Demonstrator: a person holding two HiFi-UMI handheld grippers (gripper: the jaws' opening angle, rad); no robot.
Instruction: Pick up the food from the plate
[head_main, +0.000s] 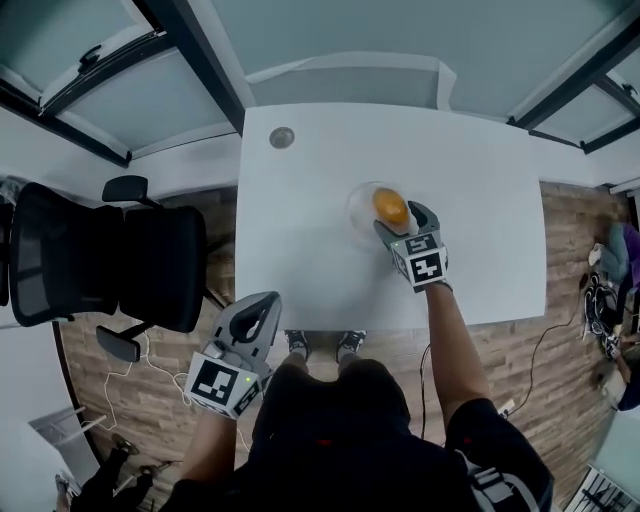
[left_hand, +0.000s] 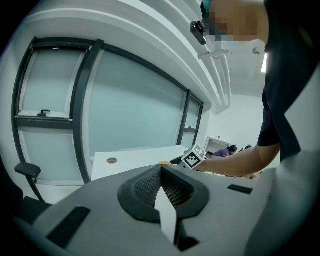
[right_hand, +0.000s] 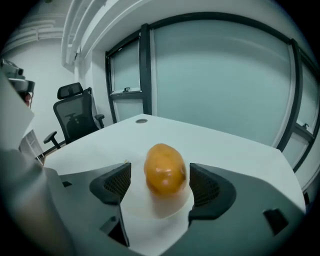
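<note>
The right claw stands wide open around the orange food, one pad on each side, neither pressing. The food sits on the plate, right of the table's middle. The left claw is closed and empty, off the near edge. To my eye this is the approach, and the next move is to close gently and lift.

The food is glossy orange-yellow, the plate clear and whitish, the table white. The left gripper and right gripper are grey, with black mesh-patterned pads and black-and-white square markers. The chair is black, the floor brown planks.
</note>
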